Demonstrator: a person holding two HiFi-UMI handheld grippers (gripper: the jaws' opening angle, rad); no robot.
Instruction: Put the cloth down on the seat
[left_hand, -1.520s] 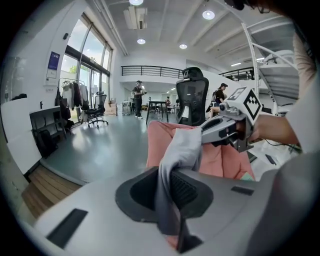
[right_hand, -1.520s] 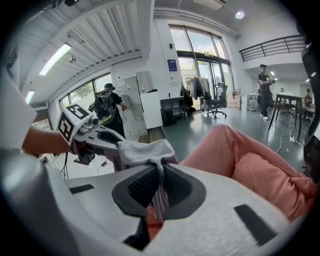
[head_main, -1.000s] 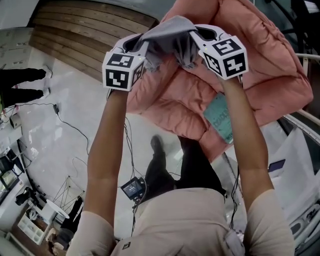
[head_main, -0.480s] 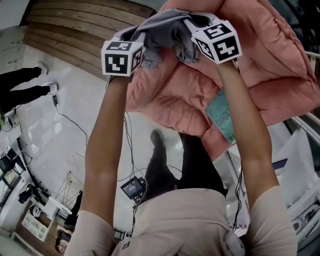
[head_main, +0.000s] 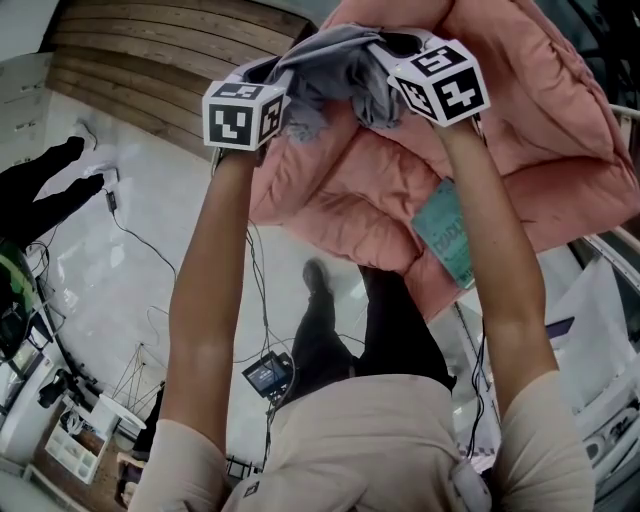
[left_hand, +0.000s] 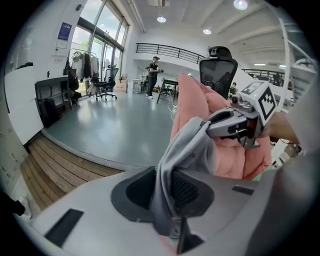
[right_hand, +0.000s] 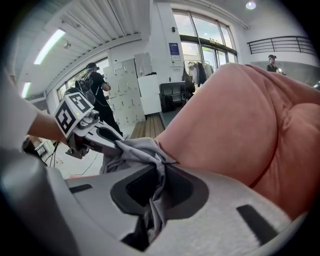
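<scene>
A grey cloth (head_main: 335, 70) hangs bunched between my two grippers, just over the pink padded seat cushion (head_main: 520, 130). My left gripper (head_main: 285, 75) is shut on one end; in the left gripper view the cloth (left_hand: 187, 150) runs up out of its jaws (left_hand: 167, 190). My right gripper (head_main: 385, 50) holds the other end. Its jaws (right_hand: 152, 192) have just been opening a little, and the cloth (right_hand: 142, 150) still sits pinched between them. The cushion (right_hand: 250, 125) bulges close on the right.
A teal label (head_main: 445, 240) lies on the cushion's near edge. A black office chair (left_hand: 217, 67) stands behind it. Cables (head_main: 140, 250) trail over the pale floor, with a wooden platform (head_main: 170, 50) beyond. A person in black (head_main: 40, 190) is at far left.
Both grippers have sunk with the cloth closer to the pink cushion. The cloth stays in both. The person in black at left has shifted.
</scene>
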